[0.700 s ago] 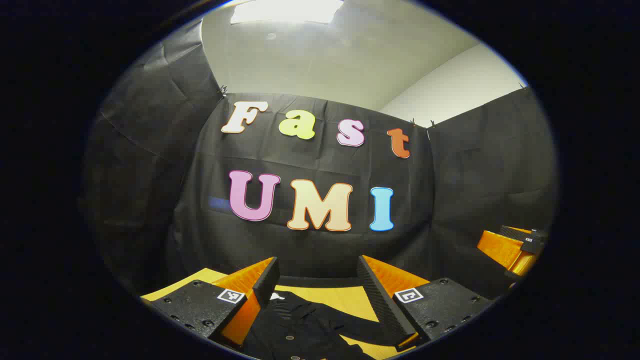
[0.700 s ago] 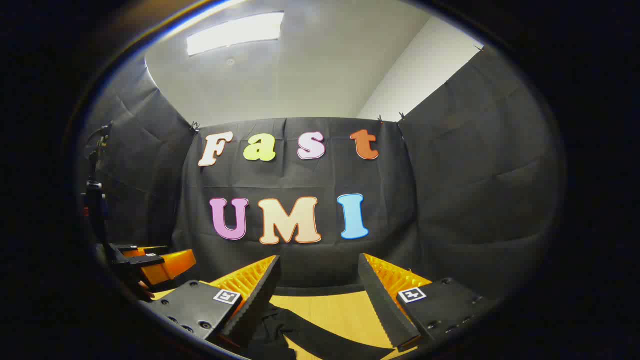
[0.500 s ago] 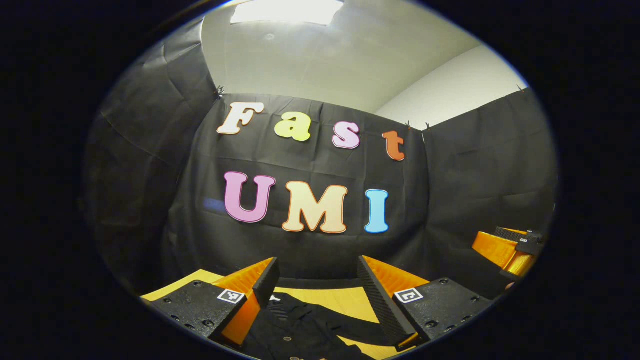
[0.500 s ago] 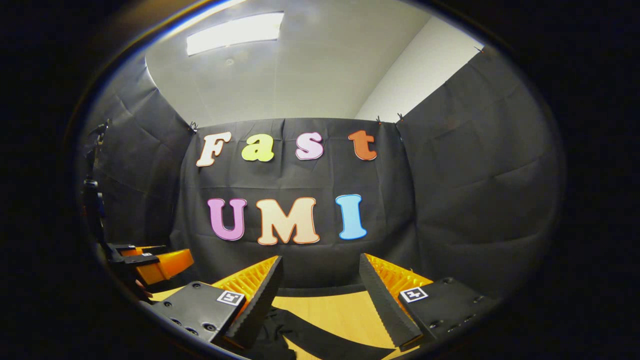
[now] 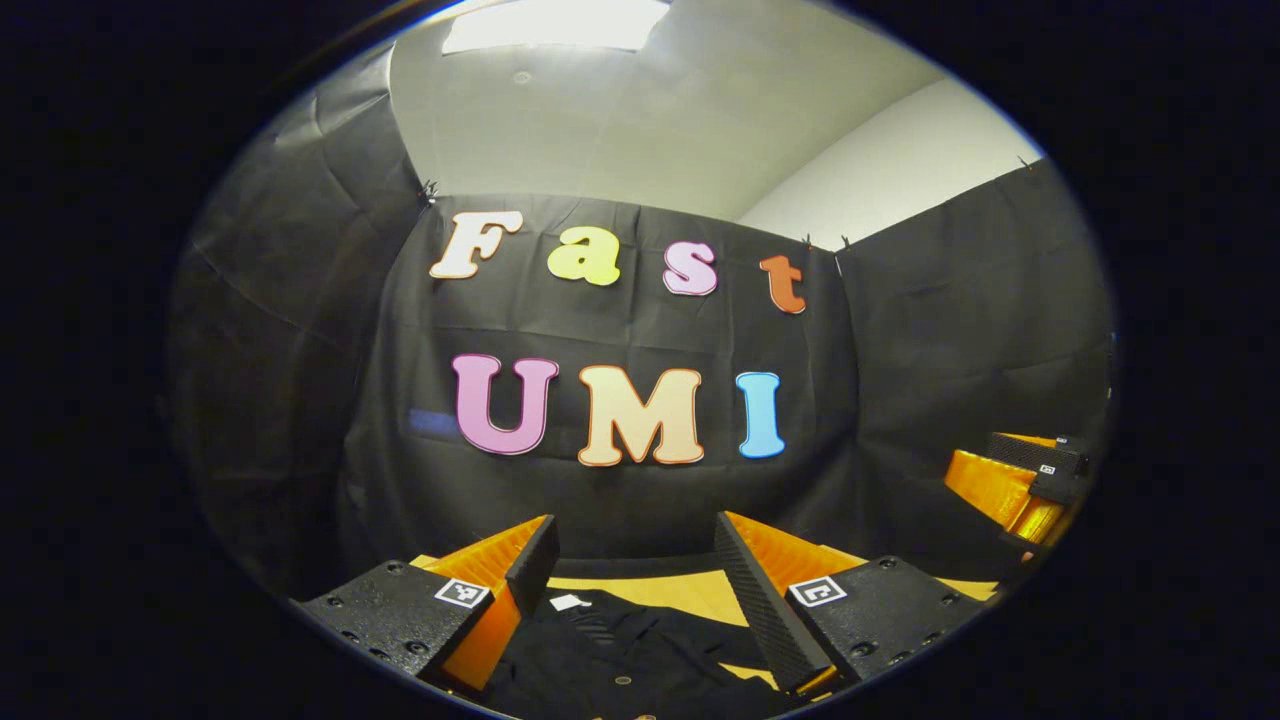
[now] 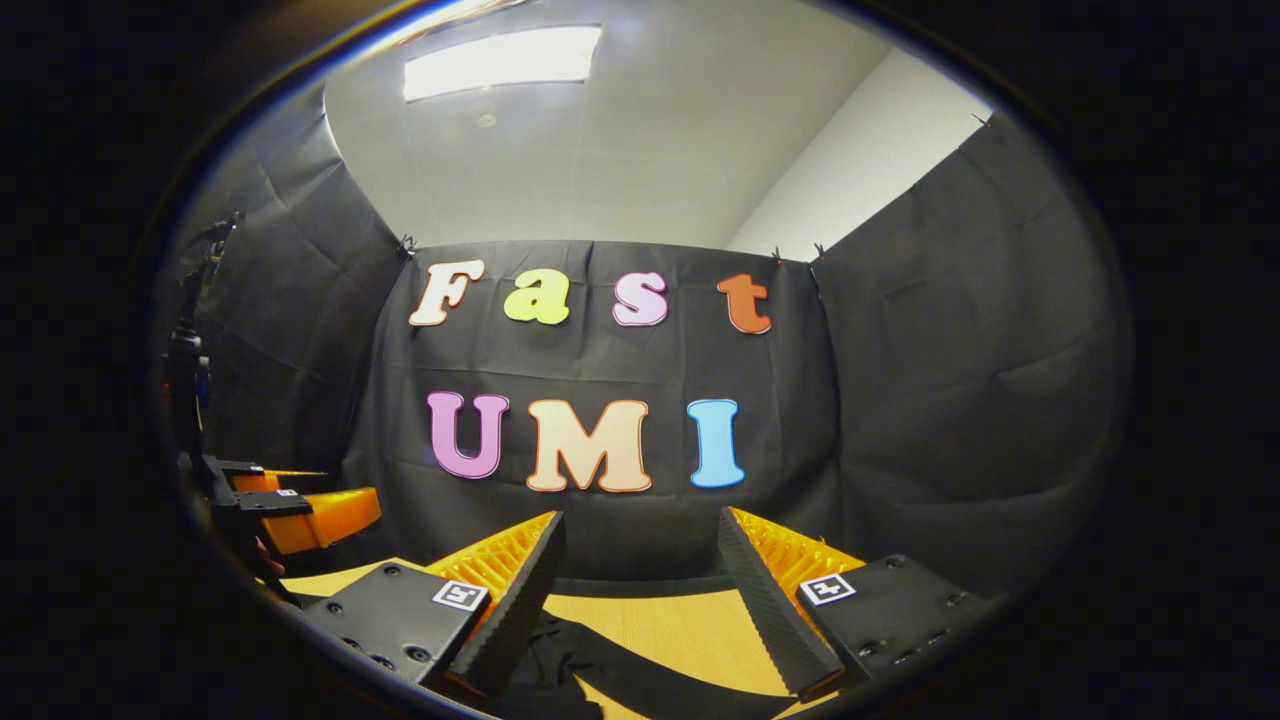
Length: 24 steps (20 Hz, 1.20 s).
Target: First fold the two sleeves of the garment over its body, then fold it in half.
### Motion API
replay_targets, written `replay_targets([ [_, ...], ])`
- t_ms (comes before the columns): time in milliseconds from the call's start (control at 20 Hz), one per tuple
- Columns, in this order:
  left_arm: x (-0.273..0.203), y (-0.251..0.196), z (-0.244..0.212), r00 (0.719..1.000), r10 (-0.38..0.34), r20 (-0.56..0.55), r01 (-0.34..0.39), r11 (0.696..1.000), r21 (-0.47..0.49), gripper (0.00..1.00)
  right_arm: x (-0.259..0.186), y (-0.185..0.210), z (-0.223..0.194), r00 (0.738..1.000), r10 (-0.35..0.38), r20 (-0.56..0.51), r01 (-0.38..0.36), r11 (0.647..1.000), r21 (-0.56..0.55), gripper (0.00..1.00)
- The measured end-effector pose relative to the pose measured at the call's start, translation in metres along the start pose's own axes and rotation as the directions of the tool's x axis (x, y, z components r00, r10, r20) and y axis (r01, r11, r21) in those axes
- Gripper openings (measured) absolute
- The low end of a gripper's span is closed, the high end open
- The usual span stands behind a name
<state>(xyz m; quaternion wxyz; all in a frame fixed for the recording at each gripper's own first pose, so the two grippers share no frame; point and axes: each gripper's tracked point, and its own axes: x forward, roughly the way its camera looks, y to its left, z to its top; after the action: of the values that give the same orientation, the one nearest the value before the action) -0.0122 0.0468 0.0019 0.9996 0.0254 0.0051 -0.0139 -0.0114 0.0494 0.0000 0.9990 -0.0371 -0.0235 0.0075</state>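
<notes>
A black garment with small buttons and a white neck tag lies flat on the wooden table, below my left gripper. That gripper hangs above it, open, with nothing between its fingers. In the right gripper view a long black sleeve of the garment stretches across the table under my right gripper, which is also open and empty. The left gripper shows at the left edge of the right gripper view. At the right edge of the left gripper view, the right gripper shows.
Black cloth walls close the booth at the back and on both sides. The wooden table runs up to the back wall. A dark stand with cables rises at the far left of the right gripper view.
Both views have shifted slightly. More of the garment's collar and its white tag now shows between the left gripper's fingers. Both grippers stay open.
</notes>
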Motion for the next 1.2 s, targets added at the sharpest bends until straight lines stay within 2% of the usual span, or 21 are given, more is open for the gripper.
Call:
replay_targets([
  [250,-0.006,0.002,0.006,0.998,0.059,0.008,-0.058,0.995,-0.076,0.92,0.002,-0.002,0.011,0.999,0.038,0.023,-0.038,0.999,-0.008,0.98],
  [450,-0.007,0.004,0.006,0.997,0.079,0.016,-0.078,0.995,-0.069,0.93,0.000,-0.005,0.014,0.998,0.052,0.034,-0.051,0.999,-0.008,0.98],
  [750,-0.011,0.012,0.011,0.993,0.109,0.037,-0.108,0.994,-0.029,0.92,0.005,0.000,-0.014,0.995,0.096,-0.029,-0.095,0.995,0.018,0.98],
  [900,-0.017,0.020,0.016,0.991,0.125,0.055,-0.124,0.992,-0.010,0.92,0.011,-0.012,-0.032,0.994,0.085,-0.067,-0.085,0.996,0.000,0.98],
  [1200,-0.021,0.032,0.024,0.985,0.158,0.073,-0.160,0.987,0.017,0.92,0.030,-0.064,-0.095,0.982,0.002,-0.191,-0.017,0.997,-0.075,0.98],
])
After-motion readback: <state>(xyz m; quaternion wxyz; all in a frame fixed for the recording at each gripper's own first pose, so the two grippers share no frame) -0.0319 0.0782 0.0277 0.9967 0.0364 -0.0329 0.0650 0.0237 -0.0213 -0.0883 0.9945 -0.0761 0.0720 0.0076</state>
